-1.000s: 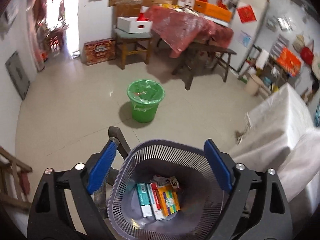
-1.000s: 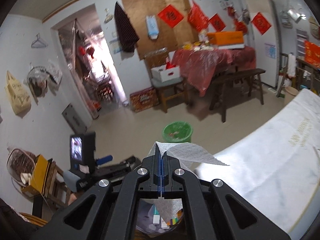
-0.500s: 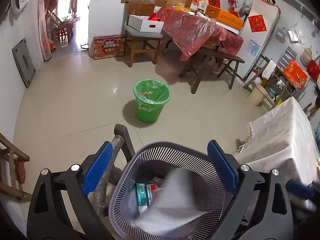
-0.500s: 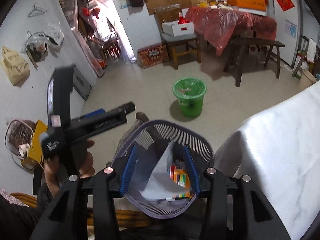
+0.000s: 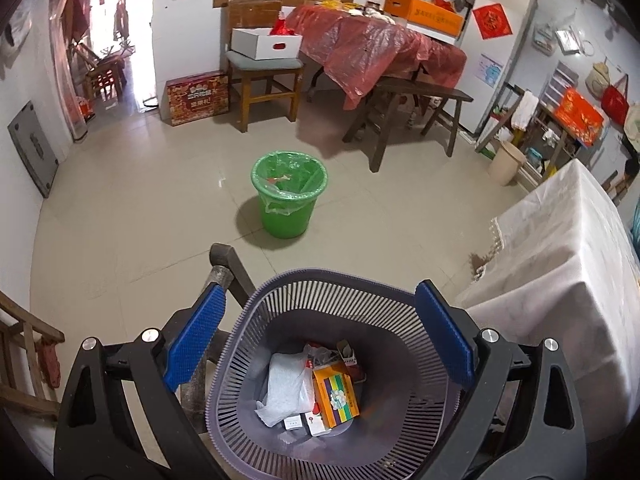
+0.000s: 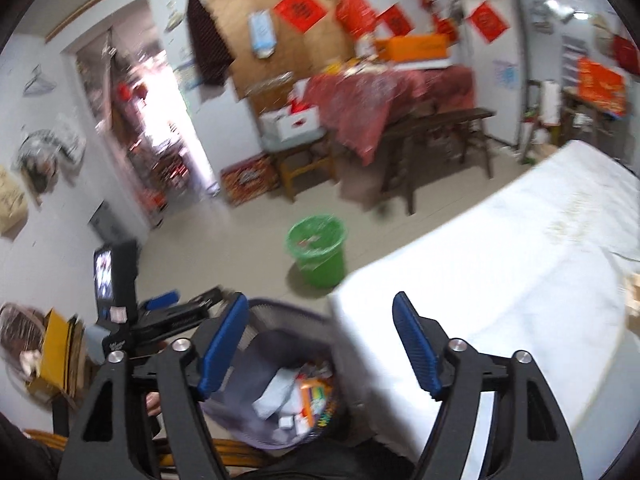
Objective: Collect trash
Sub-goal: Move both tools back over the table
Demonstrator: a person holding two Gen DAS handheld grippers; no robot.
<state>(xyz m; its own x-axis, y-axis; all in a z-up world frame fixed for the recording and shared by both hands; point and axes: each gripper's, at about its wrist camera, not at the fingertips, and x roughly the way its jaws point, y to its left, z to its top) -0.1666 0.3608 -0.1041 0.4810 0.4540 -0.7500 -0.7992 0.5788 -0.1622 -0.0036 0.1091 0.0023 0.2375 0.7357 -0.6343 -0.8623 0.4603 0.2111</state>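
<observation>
A grey slatted waste basket [image 5: 404, 312] sits right below my left gripper [image 5: 318, 336], which is open and empty with its blue pads on either side of the rim. Inside lie a white tissue [image 5: 286, 388], an orange, yellow and green box [image 5: 336, 394] and small white boxes [image 5: 310, 422]. In the blurred right wrist view the basket [image 6: 240, 412] with the tissue [image 6: 276, 394] is at lower left. My right gripper [image 6: 320, 344] is open and empty above the basket and the table edge.
A green bucket with a liner [image 5: 288, 196] stands on the tiled floor ahead. A table with a white cloth [image 5: 560, 264] is to the right. A wooden chair [image 5: 224, 264] stands by the basket. A red-covered table [image 5: 380, 48] and bench are at the back.
My right gripper opened and let go of the white tissue, which dropped into the basket. The right gripper has since swung up and to the right. The left gripper stayed open.
</observation>
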